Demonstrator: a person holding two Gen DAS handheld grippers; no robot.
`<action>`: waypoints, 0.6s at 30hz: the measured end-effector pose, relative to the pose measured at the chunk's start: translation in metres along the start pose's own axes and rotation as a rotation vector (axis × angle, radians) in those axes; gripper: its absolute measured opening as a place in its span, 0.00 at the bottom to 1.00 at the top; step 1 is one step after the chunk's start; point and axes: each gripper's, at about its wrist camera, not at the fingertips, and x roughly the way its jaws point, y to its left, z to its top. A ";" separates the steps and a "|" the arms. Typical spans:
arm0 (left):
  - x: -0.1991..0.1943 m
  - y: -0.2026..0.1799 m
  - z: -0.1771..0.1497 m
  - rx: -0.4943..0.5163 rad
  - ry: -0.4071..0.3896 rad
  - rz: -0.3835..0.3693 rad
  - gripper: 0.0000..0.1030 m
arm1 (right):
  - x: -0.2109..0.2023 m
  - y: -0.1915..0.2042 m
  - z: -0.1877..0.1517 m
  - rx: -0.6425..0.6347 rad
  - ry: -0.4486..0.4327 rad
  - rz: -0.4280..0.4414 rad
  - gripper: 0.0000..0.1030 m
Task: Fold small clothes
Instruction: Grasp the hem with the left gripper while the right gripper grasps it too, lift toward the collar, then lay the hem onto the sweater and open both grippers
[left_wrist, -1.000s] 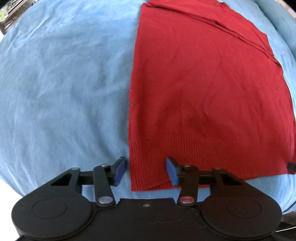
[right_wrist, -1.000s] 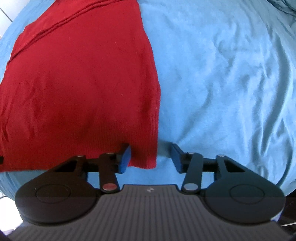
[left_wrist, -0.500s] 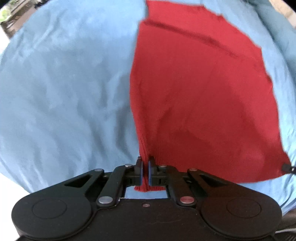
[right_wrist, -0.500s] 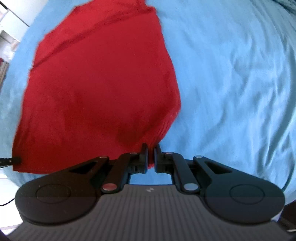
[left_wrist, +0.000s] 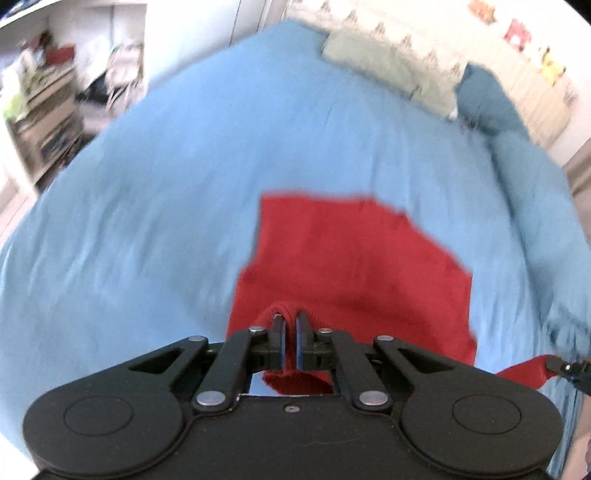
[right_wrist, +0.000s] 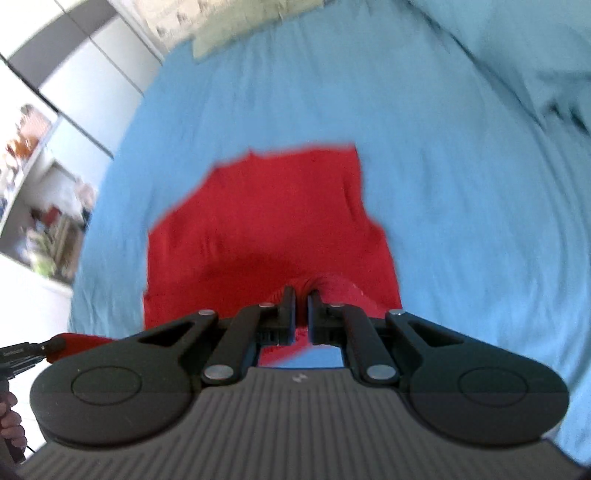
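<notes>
Both grippers went from open at the hem to clamped on it: left gripper (left_wrist: 290, 341) and right gripper (right_wrist: 301, 317) each pinch a bottom corner of the red sweater (left_wrist: 354, 258), now lifted off the bed (left_wrist: 166, 221). Looks like the hem-to-top fold is underway.

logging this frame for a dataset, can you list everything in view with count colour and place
red garment: 1, red, on the bed, its near edge lifted by both grippers
bedspread: 1, light blue, covers the bed beneath the garment
pillows: 2, pale green and dark teal, far end of the bed
shelves: blurred, cluttered, left of the bed
left gripper: 1, black, jaws shut on a near corner of the garment
right gripper: 1, black, jaws shut on the other near corner
</notes>
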 end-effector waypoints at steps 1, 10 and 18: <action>0.012 -0.002 0.018 -0.003 -0.019 -0.016 0.05 | 0.013 0.002 0.017 -0.008 -0.018 0.005 0.20; 0.185 -0.003 0.123 -0.048 -0.111 0.027 0.05 | 0.197 -0.007 0.124 -0.073 -0.075 -0.055 0.20; 0.287 0.002 0.126 -0.045 -0.064 0.130 0.05 | 0.309 -0.009 0.141 -0.186 -0.048 -0.167 0.20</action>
